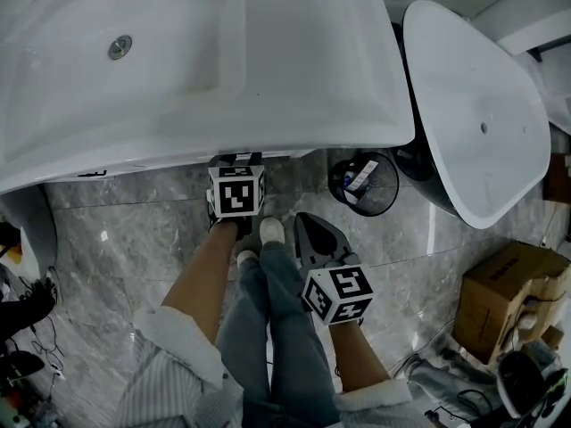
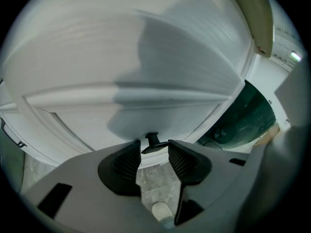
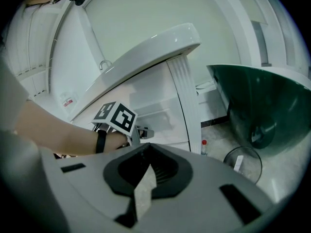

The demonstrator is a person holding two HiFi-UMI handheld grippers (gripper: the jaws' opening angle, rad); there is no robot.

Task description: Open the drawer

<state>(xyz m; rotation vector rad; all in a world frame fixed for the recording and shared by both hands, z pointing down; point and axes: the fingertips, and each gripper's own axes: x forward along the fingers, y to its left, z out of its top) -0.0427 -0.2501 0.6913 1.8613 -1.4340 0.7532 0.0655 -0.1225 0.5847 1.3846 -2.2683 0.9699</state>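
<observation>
Left hand-held gripper (image 2: 154, 152) stands open, knob (image 2: 152, 141) of the drawer (image 2: 160, 118) under the basin (image 1: 268, 61) just at its jaw tips; closing this shallow could let it slip free on the pull.

Dim, cool light; fisheye-warped, dark corners

The grey marble floor (image 1: 134, 230) carries the vanity (image 3: 160, 110), with a bottle (image 3: 204, 147) at its foot. A wire bin (image 1: 363, 184) stands between vanity and tub (image 1: 482, 114). A box (image 1: 504, 297) sits at the right edge and cables (image 1: 36, 328) at the left.
</observation>
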